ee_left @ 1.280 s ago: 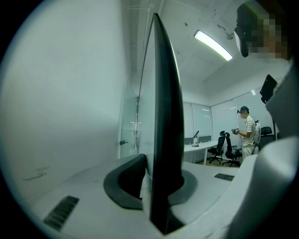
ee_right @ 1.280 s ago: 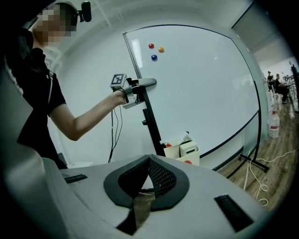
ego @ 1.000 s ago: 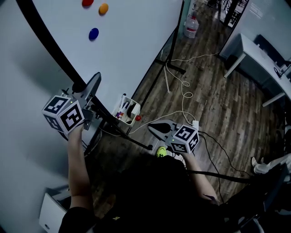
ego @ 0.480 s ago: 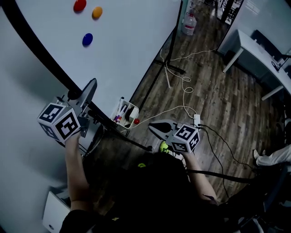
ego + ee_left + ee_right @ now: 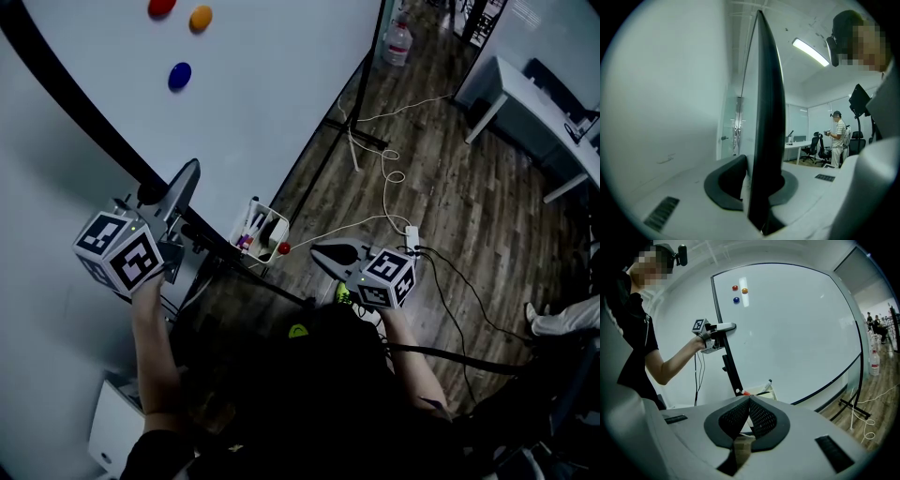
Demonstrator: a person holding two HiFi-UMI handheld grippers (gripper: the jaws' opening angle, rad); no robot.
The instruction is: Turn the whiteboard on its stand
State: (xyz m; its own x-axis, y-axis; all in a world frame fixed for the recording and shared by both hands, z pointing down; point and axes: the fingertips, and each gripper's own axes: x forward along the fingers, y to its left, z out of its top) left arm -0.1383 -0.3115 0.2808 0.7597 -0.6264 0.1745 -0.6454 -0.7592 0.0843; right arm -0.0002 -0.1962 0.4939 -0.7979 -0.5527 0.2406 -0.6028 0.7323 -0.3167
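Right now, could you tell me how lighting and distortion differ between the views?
Head view: dim, lower half nearly black. Left gripper view: fisheye, dark corners, whiteboard edge looming, lamp glaring. Right gripper view: fisheye bows the whiteboard; evenly lit.

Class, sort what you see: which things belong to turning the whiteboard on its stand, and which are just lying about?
In use: large white whiteboard with black frame; its black metal stand; left gripper, clamped on the frame edge.
Lying about: white pen tray; clear plastic water bottle; white cable on the floor; white desk.
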